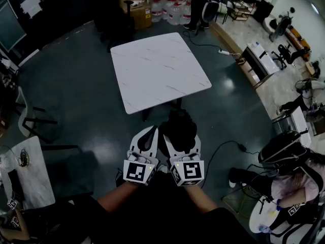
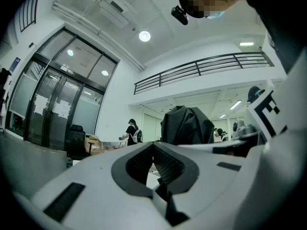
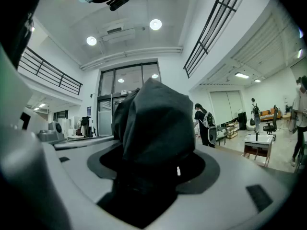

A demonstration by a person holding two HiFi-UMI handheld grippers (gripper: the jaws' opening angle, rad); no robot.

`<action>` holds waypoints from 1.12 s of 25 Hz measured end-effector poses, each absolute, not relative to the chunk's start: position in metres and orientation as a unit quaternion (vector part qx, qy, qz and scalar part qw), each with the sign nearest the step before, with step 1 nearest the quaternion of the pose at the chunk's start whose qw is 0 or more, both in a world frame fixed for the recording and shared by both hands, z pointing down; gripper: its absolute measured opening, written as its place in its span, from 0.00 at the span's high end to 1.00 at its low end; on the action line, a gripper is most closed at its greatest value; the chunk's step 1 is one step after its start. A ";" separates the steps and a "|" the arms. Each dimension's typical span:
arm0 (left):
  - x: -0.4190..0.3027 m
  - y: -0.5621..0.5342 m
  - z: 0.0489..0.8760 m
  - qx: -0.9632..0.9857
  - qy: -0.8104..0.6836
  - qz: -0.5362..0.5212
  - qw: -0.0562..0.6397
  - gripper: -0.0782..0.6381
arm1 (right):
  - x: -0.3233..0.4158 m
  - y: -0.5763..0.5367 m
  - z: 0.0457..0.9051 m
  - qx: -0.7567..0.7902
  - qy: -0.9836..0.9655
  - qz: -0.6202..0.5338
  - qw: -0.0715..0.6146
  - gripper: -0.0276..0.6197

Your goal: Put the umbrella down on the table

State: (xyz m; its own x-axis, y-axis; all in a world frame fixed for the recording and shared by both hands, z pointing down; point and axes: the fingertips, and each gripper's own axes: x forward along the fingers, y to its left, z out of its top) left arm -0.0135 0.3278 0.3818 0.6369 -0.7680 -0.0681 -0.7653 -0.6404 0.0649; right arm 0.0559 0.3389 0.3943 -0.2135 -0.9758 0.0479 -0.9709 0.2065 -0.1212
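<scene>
A black folded umbrella stands between the jaws of my right gripper, which is shut on it; its bunched fabric fills the right gripper view. The umbrella is held low in front of the person, short of the near edge of the white marble table. My left gripper hangs just left of it, shut with nothing in it. In the left gripper view its pads meet at the tips, and the umbrella rises to the right behind them.
A dark chair and a small white table stand at the left. A black cable lies on the floor to the right, near a seated person. Cardboard boxes, water bottles and a standing person are beyond the table.
</scene>
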 end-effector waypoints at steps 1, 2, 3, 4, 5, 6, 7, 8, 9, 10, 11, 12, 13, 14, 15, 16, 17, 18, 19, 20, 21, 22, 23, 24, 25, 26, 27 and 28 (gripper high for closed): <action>-0.012 0.329 0.381 0.905 -0.424 -0.045 0.015 0.88 | 0.058 0.340 0.394 -0.625 0.777 -0.063 0.021 0.44; -0.010 0.330 0.381 0.905 -0.423 -0.046 0.016 0.88 | 0.059 0.341 0.394 -0.624 0.779 -0.063 0.024 0.44; -0.009 0.332 0.382 0.905 -0.423 -0.046 0.016 0.88 | 0.061 0.343 0.394 -0.622 0.780 -0.065 0.029 0.44; -0.009 0.333 0.383 0.904 -0.424 -0.044 0.017 0.88 | 0.062 0.344 0.394 -0.619 0.781 -0.068 0.036 0.43; -0.009 0.334 0.384 0.903 -0.426 -0.042 0.018 0.88 | 0.063 0.346 0.395 -0.617 0.783 -0.072 0.042 0.43; -0.010 0.335 0.385 0.902 -0.428 -0.042 0.018 0.88 | 0.063 0.347 0.396 -0.614 0.784 -0.076 0.046 0.43; -0.011 0.336 0.386 0.902 -0.430 -0.043 0.016 0.88 | 0.063 0.348 0.399 -0.613 0.785 -0.080 0.046 0.43; -0.012 0.337 0.387 0.902 -0.430 -0.045 0.013 0.88 | 0.062 0.348 0.401 -0.613 0.785 -0.083 0.043 0.43; -0.014 0.337 0.388 0.902 -0.430 -0.046 0.011 0.88 | 0.061 0.348 0.405 -0.612 0.785 -0.087 0.040 0.43; -0.015 0.337 0.389 0.901 -0.430 -0.046 0.013 0.88 | 0.060 0.347 0.408 -0.612 0.784 -0.093 0.039 0.43; -0.016 0.337 0.391 0.901 -0.431 -0.045 0.017 0.88 | 0.060 0.347 0.412 -0.612 0.783 -0.100 0.039 0.43; -0.017 0.336 0.394 0.901 -0.432 -0.043 0.021 0.88 | 0.061 0.347 0.415 -0.613 0.782 -0.106 0.041 0.43; -0.017 0.335 0.398 0.901 -0.432 -0.041 0.024 0.88 | 0.062 0.347 0.417 -0.615 0.780 -0.111 0.042 0.43; -0.017 0.332 0.402 0.901 -0.432 -0.039 0.027 0.88 | 0.065 0.346 0.419 -0.617 0.778 -0.113 0.042 0.43; -0.015 0.329 0.406 0.901 -0.431 -0.037 0.032 0.88 | 0.067 0.343 0.422 -0.620 0.775 -0.115 0.040 0.43; -0.012 0.324 0.410 0.902 -0.428 -0.034 0.039 0.88 | 0.070 0.340 0.425 -0.622 0.773 -0.119 0.037 0.43; -0.008 0.319 0.413 0.904 -0.424 -0.031 0.046 0.88 | 0.073 0.336 0.427 -0.625 0.770 -0.124 0.036 0.43; -0.003 0.312 0.415 0.906 -0.419 -0.028 0.050 0.88 | 0.076 0.330 0.429 -0.628 0.766 -0.131 0.038 0.43; 0.001 0.304 0.417 0.909 -0.413 -0.026 0.052 0.88 | 0.079 0.324 0.431 -0.631 0.762 -0.137 0.041 0.43; 0.005 0.296 0.418 0.911 -0.407 -0.029 0.054 0.88 | 0.082 0.318 0.432 -0.634 0.759 -0.140 0.044 0.43; 0.009 0.288 0.418 0.914 -0.400 -0.035 0.057 0.88 | 0.084 0.311 0.432 -0.637 0.757 -0.140 0.044 0.43; 0.014 0.280 0.418 0.916 -0.393 -0.039 0.061 0.88 | 0.087 0.304 0.432 -0.641 0.754 -0.137 0.039 0.43; 0.019 0.273 0.418 0.919 -0.387 -0.042 0.064 0.88 | 0.089 0.298 0.433 -0.645 0.752 -0.134 0.033 0.43; 0.023 0.266 0.419 0.921 -0.382 -0.042 0.066 0.88 | 0.092 0.290 0.434 -0.649 0.749 -0.132 0.028 0.43; 0.027 0.257 0.421 0.923 -0.377 -0.041 0.068 0.88 | 0.095 0.282 0.435 -0.652 0.746 -0.133 0.024 0.43; 0.029 0.246 0.423 0.924 -0.374 -0.039 0.072 0.88 | 0.099 0.272 0.437 -0.655 0.743 -0.135 0.023 0.43; 0.031 0.235 0.426 0.924 -0.373 -0.035 0.077 0.88 | 0.102 0.262 0.440 -0.658 0.739 -0.140 0.021 0.43; 0.032 0.222 0.429 0.924 -0.373 -0.030 0.081 0.88 | 0.104 0.251 0.443 -0.661 0.736 -0.146 0.019 0.43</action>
